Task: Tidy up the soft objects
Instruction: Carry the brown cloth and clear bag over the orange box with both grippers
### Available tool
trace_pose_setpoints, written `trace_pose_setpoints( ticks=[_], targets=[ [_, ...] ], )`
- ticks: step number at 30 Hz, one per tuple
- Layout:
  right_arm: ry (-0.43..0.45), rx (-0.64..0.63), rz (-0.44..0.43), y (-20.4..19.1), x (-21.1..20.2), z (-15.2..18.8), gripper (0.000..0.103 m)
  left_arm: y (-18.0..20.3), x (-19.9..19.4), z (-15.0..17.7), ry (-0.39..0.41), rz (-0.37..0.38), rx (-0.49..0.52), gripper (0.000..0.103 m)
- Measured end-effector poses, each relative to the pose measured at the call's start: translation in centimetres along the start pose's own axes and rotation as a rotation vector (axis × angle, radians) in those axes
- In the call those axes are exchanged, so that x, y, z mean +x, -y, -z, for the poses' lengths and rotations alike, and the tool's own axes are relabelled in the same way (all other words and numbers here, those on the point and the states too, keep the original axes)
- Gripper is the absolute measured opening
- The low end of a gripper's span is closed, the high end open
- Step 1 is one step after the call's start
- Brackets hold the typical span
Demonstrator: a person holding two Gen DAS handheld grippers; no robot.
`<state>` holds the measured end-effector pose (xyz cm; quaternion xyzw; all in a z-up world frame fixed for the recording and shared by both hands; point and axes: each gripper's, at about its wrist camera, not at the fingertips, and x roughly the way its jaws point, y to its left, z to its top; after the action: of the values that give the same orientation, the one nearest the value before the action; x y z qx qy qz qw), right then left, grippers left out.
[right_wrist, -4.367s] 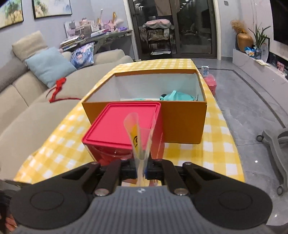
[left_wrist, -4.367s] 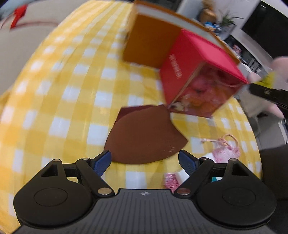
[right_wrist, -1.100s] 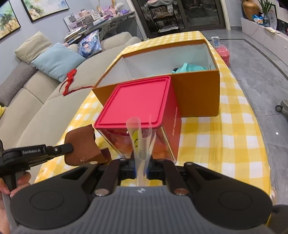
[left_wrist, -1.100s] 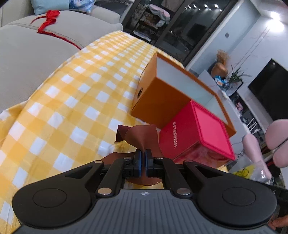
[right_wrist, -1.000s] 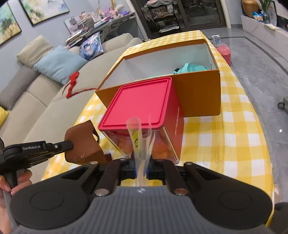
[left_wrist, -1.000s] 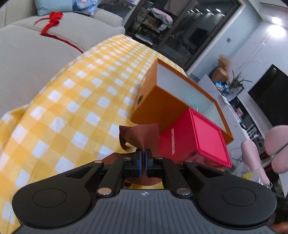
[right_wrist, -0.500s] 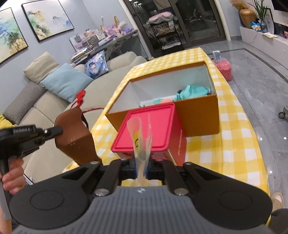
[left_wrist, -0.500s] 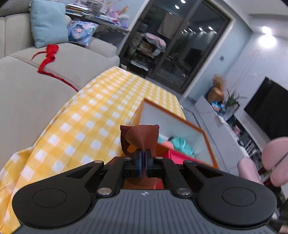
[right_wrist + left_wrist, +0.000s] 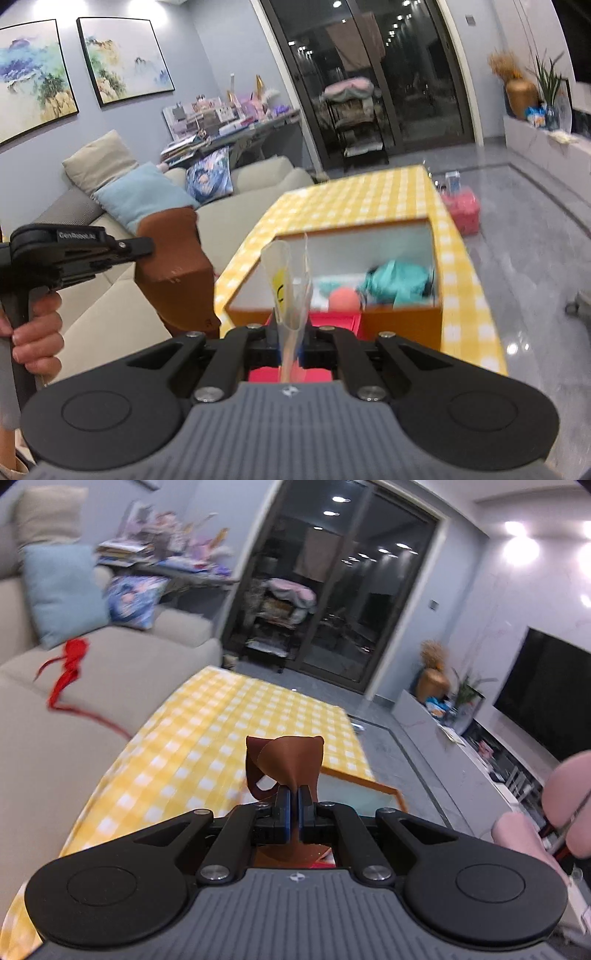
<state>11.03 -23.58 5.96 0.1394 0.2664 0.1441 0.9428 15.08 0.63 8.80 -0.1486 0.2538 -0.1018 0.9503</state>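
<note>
Left claw: clamped on a brown pouch, which hung in the air to the left of the box, clear of the worktop.
Right claw: pinched on a clear bag with a yellow mark, held upright in front of the box.
Box: orange, open-topped, standing on the yellow checked worktop; a teal cloth and a peach ball already lay inside it.
Red bin: lidded, just in front of the box, mostly hidden behind the right claw.
Done: some soft things looked stowed in the box, and both claws had their items off the worktop.
Left: neither the pouch nor the bag was over the box opening yet; both seemingly had to be carried across and let go inside.
Unclear: whether more loose items remained on the worktop, since the near part was hidden by the claws.
</note>
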Motion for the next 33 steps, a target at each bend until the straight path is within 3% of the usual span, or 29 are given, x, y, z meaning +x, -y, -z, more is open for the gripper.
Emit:
trace_pose_setpoints(
  ticks=[4, 8, 12, 16, 23, 29, 33],
  targets=[
    [0.025, 0.015, -0.024, 1.2, 1.5, -2.9, 0.005, 2.8, 2.6, -0.6, 0.003, 0.007, 0.075, 0.004],
    [0.068, 0.014, -0.038, 2.5, 3.2, -6.3, 0.005, 3.8, 5.8, -1.5, -0.033, 0.014, 0.063, 0.004],
    [0.082, 0.014, -0.041, 3.9, 6.1, -9.6, 0.005, 4.4, 8.4, -2.4, -0.009, -0.008, 0.098, 0.004],
    [0.041, -0.018, -0.018, 4.9, 10.6, -11.8, 0.004, 3.8, 11.0, -3.1, -0.019, -0.012, 0.09, 0.004],
    [-0.033, 0.023, -0.096, 6.2, 20.1, -12.9, 0.004, 2.5, 15.8, -3.0, -0.088, -0.104, 0.111, 0.004],
    [-0.215, 0.02, -0.115, 6.6, 27.6, -12.8, 0.004, 0.8, 19.2, -0.3, -0.201, -0.135, 0.068, 0.004],
    [-0.246, 0.025, -0.076, 7.2, 30.7, -12.8, 0.004, 0.4, 20.7, 1.4, -0.256, -0.185, 0.059, 0.004]
  ],
)
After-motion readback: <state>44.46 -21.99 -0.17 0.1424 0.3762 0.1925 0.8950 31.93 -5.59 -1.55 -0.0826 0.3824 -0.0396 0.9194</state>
